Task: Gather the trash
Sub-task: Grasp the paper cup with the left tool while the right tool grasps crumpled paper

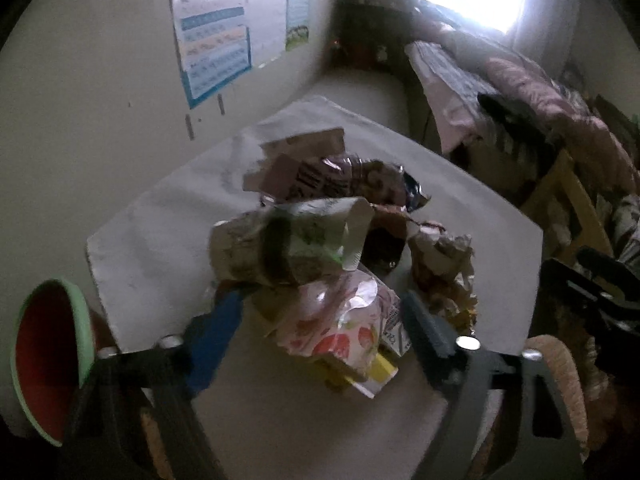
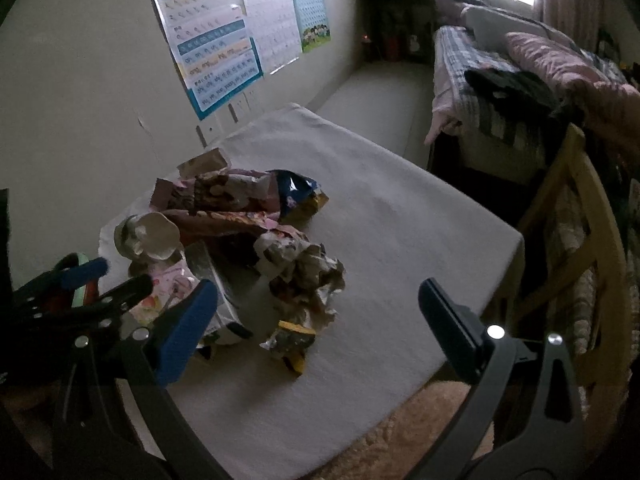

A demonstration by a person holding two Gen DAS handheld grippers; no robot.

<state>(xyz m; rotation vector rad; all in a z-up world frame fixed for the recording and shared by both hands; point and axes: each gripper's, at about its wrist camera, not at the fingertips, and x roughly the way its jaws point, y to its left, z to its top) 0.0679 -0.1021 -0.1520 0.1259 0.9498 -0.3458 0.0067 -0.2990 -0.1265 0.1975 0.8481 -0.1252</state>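
A heap of trash lies on a white-covered table (image 2: 400, 232): a crushed paper cup (image 1: 288, 240), a pink strawberry carton (image 1: 340, 324), brown snack wrappers (image 1: 332, 180), crumpled paper (image 1: 444, 268) and a blue foil bag (image 2: 298, 194). My left gripper (image 1: 324, 316) is open, its fingers either side of the strawberry carton, just below the paper cup. My right gripper (image 2: 316, 312) is open and empty, held above the table's near right part, beside the crumpled paper (image 2: 308, 276). The left gripper also shows in the right wrist view (image 2: 108, 280).
A green-rimmed bin with a red inside (image 1: 48, 360) stands at the table's left. A wooden chair (image 2: 580, 232) and a bed with blankets (image 2: 520, 72) are to the right. Posters (image 2: 216, 36) hang on the wall behind. A beige rug (image 2: 420, 420) lies below.
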